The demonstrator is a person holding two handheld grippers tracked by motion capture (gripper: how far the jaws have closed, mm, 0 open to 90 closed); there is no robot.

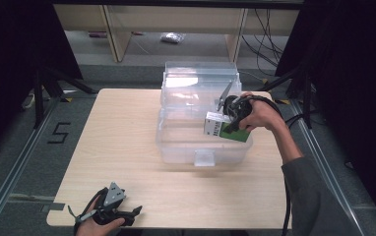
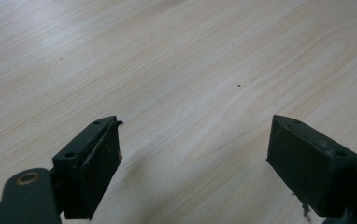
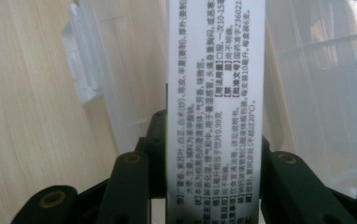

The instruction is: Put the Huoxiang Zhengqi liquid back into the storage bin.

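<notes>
Green-and-white box (image 1: 226,129) clamped in right gripper (image 1: 235,120) over clear bin (image 1: 203,157).

A pale, matt wood-grain table top (image 1: 127,147) is seen, smooth with fine streaks. The clear, glossy plastic storage bin (image 1: 176,147) is marked by bright reflections. The green-and-white printed cardboard box (image 1: 216,125) looks smooth. The left gripper's (image 2: 193,163) black jaws appear matt plastic.

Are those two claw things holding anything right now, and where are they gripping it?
The right gripper clamps a green-and-white box across its narrow printed side, over the clear bin. The left gripper is open, holding nothing.
</notes>
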